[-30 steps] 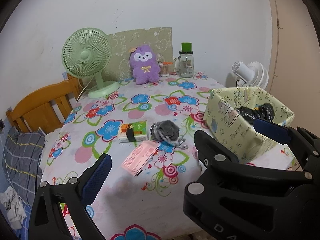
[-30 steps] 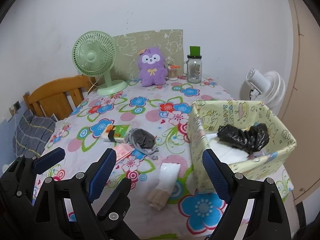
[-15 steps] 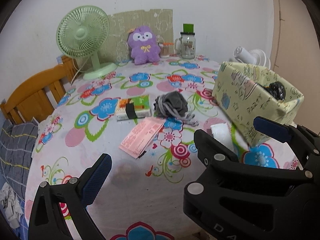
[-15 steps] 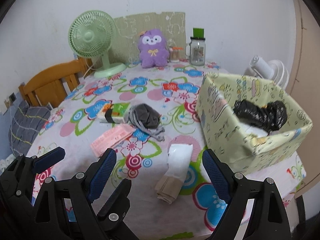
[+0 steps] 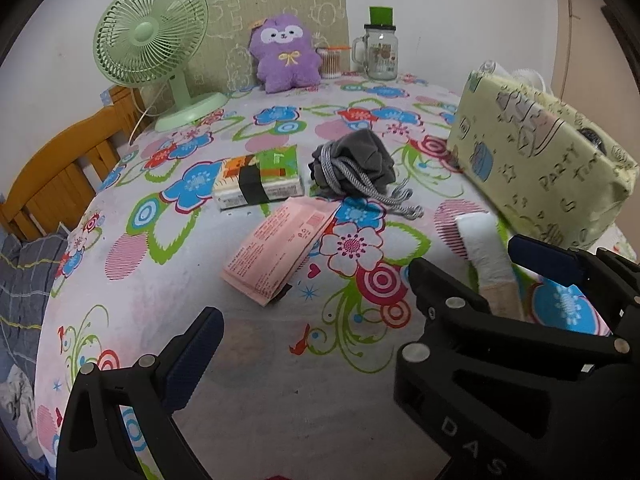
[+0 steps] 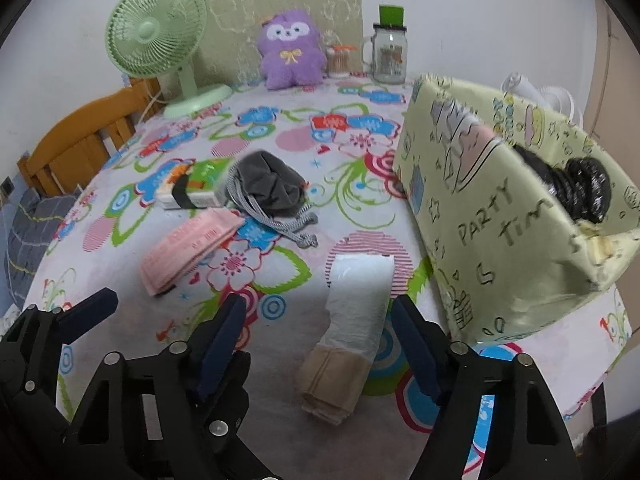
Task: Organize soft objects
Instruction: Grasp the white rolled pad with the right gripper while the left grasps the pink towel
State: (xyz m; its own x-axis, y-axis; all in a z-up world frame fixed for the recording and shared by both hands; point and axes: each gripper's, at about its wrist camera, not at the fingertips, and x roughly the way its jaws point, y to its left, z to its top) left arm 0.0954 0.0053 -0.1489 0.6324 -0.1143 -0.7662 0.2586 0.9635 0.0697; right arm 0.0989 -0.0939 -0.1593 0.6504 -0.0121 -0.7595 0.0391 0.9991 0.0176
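Observation:
A folded white and beige cloth (image 6: 354, 316) lies on the flowered table, just ahead of my right gripper (image 6: 320, 332), which is open and empty, its fingers either side of the cloth's near end. The cloth also shows in the left wrist view (image 5: 486, 252). A grey drawstring pouch (image 6: 266, 188) (image 5: 354, 164), a pink packet (image 5: 280, 248) and a green tissue pack (image 5: 258, 178) lie mid-table. A yellow-green paper box (image 6: 500, 216) (image 5: 536, 172) at the right holds a black bag (image 6: 576, 186). My left gripper (image 5: 360, 300) is open and empty, low over the near table.
A green fan (image 5: 154, 46), a purple plush (image 5: 284, 54), a cotton-swab jar (image 5: 331, 62) and a glass mug with green lid (image 5: 382, 50) stand along the back wall. A wooden chair (image 5: 60, 168) is at the left. A white fan (image 6: 536, 94) is behind the box.
Both grippers have moved forward and down toward the table. The folded cloth now lies between the right gripper's fingers. The jaws stayed open.

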